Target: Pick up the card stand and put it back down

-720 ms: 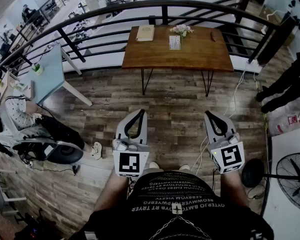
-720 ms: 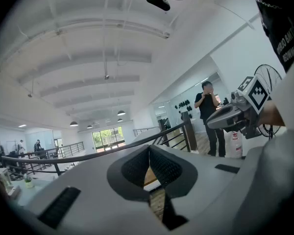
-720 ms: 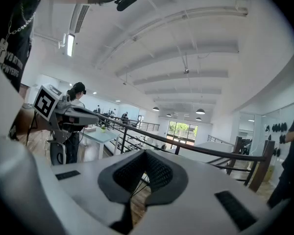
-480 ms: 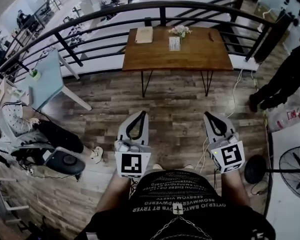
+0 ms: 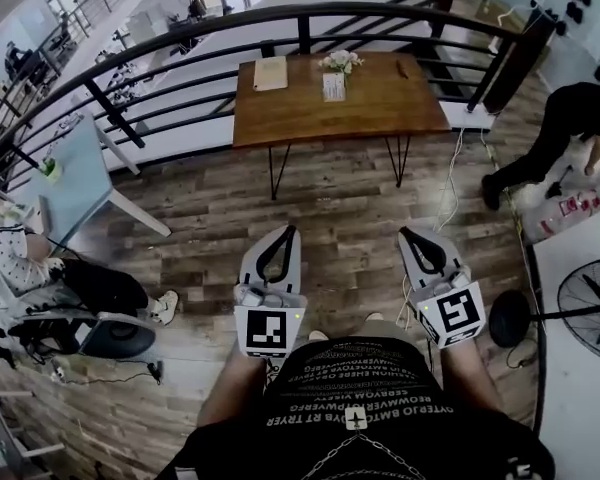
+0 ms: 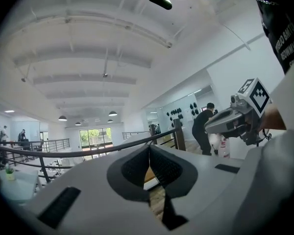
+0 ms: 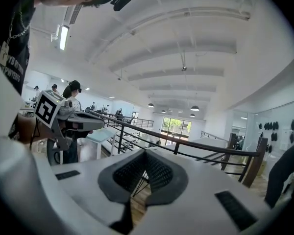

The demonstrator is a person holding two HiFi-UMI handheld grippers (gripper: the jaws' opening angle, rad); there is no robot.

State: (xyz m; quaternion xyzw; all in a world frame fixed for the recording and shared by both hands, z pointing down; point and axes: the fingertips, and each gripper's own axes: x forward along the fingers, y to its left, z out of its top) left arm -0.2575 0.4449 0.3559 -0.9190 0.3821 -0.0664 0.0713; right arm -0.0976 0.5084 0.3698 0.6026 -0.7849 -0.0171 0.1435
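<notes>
The card stand (image 5: 333,86), a small white upright card, stands on the wooden table (image 5: 380,103) far ahead, beside a small bunch of flowers (image 5: 340,61). My left gripper (image 5: 284,231) and right gripper (image 5: 408,233) are held low in front of my body over the plank floor, well short of the table. Both are shut with nothing between the jaws. In the left gripper view the left gripper (image 6: 149,147) has its tips together against the railing, and the right gripper view shows the right gripper (image 7: 146,153) the same way. The card stand does not show in either gripper view.
A tan notebook (image 5: 271,72) lies on the table's left end. A dark curved railing (image 5: 180,43) runs behind the table. A person (image 5: 565,128) bends over at the right, another (image 5: 40,258) sits at the left by a pale blue table (image 5: 65,168). A fan (image 5: 590,303) stands at the right.
The head view has swung, so the table sits further left in it. The person at the right has bent down. Both grippers stay shut and in about the same place.
</notes>
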